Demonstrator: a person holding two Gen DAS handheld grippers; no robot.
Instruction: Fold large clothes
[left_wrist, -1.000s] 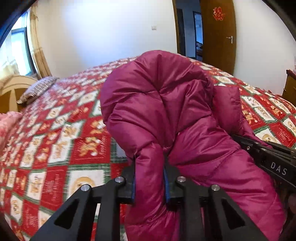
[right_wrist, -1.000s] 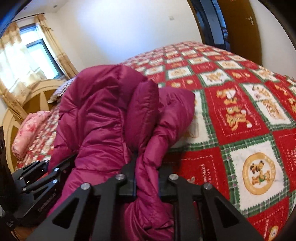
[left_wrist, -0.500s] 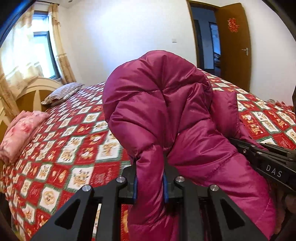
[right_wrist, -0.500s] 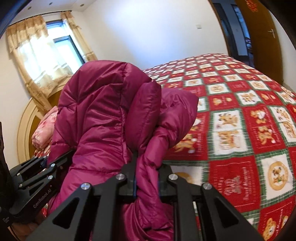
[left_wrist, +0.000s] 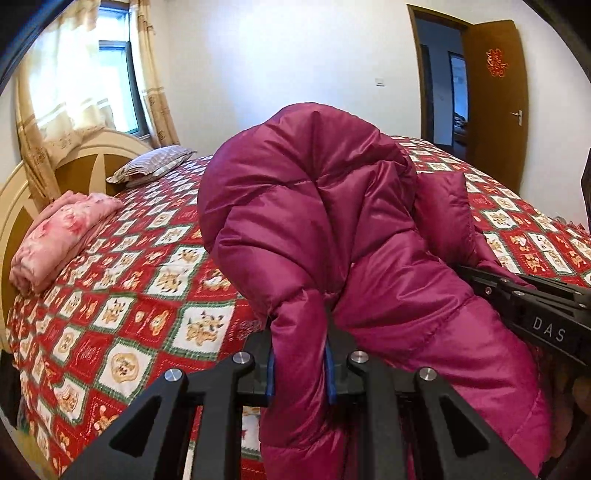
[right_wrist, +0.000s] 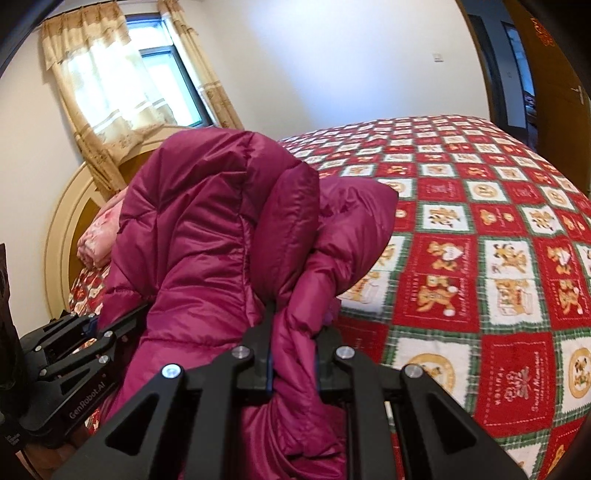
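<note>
A magenta puffer jacket (left_wrist: 314, 206) hangs bunched and doubled over in the air above the bed. My left gripper (left_wrist: 300, 363) is shut on a thick fold of the jacket near its lower edge. My right gripper (right_wrist: 293, 360) is shut on another fold of the same jacket (right_wrist: 207, 236). In the left wrist view the right gripper (left_wrist: 532, 306) shows at the right edge, pressed against the jacket. In the right wrist view the left gripper (right_wrist: 74, 347) shows at the lower left. The jacket's lower part is hidden behind both grippers.
The bed (right_wrist: 480, 258) carries a red, white and green patchwork cover. A folded pink blanket (left_wrist: 59, 236) and a striped pillow (left_wrist: 151, 168) lie by the cream headboard (left_wrist: 40, 173). A curtained window (right_wrist: 122, 81) is behind; an open wooden door (left_wrist: 495, 103) is at the right.
Both grippers have lifted and swung with the jacket, so more of the headboard, window and pink blanket has come into view. The grips on the jacket are unchanged.
</note>
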